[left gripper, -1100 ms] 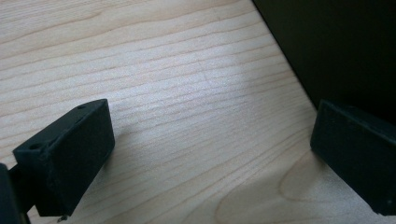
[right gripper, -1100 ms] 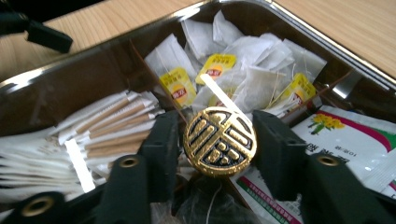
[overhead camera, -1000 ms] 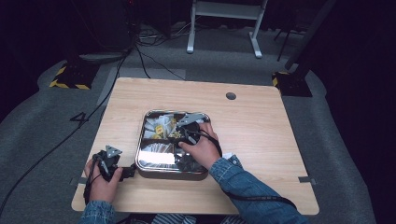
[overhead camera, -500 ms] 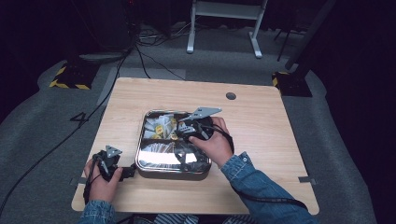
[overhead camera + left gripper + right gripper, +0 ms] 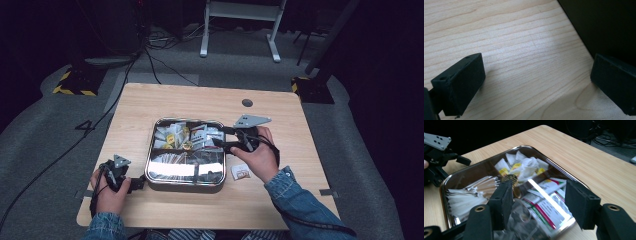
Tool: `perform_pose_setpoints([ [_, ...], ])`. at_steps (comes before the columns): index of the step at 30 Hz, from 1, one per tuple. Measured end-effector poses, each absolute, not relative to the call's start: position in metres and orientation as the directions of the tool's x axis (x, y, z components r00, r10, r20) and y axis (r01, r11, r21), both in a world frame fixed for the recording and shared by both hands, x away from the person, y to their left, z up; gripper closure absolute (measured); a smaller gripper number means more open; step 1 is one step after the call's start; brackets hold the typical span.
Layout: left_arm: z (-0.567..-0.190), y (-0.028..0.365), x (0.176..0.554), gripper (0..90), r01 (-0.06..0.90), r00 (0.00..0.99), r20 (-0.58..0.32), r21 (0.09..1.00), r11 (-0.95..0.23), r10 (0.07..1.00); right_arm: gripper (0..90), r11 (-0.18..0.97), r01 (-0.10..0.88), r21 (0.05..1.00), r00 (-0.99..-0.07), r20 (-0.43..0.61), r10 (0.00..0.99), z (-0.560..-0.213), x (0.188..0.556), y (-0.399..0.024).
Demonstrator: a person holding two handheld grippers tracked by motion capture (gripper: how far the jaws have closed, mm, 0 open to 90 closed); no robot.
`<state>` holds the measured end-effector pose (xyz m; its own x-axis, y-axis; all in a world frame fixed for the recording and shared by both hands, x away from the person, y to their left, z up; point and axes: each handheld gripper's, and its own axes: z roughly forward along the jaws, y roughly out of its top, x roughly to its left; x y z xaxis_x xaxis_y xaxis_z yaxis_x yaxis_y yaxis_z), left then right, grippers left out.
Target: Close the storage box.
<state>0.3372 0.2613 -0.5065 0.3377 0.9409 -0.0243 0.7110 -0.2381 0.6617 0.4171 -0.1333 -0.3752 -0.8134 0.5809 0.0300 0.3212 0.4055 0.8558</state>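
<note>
The metal tray (image 5: 186, 176) sits mid worktop (image 5: 280, 110), full of small packets. White packets (image 5: 524, 166) lie at the tray's 12 o'clock part in the right tool view, paper sticks (image 5: 471, 191) at 9 o'clock, and red-green packets (image 5: 546, 206) near the tool.

The right tool (image 5: 220, 137) is at the tray's 3 o'clock edge in the high view, w/ its tips over the rim. Its jaws are spread and have just been opening. In the right tool view (image 5: 537, 200) nothing is pinched btwn them; a clear bag (image 5: 521, 225) lies low by the left jaw, blurry.

A small packet (image 5: 241, 172) lies on the worktop just beside the tray, at the tray's 4 o'clock, by the right hand (image 5: 257, 157).

The left tool (image 5: 132, 184) rests at the tray's 8 o'clock corner. Its jaws (image 5: 536, 82) are spread wide over bare wood, w/ nothing btwn them.
</note>
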Motion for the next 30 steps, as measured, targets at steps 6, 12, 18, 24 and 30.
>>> perform_pose_setpoints([
  [6,-0.506,0.261,0.337,0.0,0.711,0.338,-0.023,0.661,-0.239,0.941,39.1,0.403,0.33,0.853,-0.797,0.023,0.603,-0.372,0.413,-0.167],
  [12,-0.506,0.261,0.336,0.0,0.714,0.336,-0.026,0.659,-0.236,0.942,38.5,0.409,0.345,0.845,-0.779,0.015,0.627,-0.38,0.413,-0.202],
  [18,-0.507,0.26,0.334,0.1,0.713,0.325,-0.023,0.662,-0.229,0.945,37.1,0.367,0.37,0.854,-0.761,0.052,0.647,-0.39,0.412,-0.236],
  [24,-0.507,0.26,0.334,0.1,0.715,0.323,-0.024,0.662,-0.227,0.946,36.3,0.36,0.396,0.844,-0.733,0.054,0.678,-0.405,0.413,-0.265],
  [30,-0.507,0.26,0.334,0.1,0.714,0.324,-0.023,0.662,-0.229,0.946,36.4,0.322,0.448,0.834,-0.693,0.097,0.714,-0.427,0.413,-0.287],
])
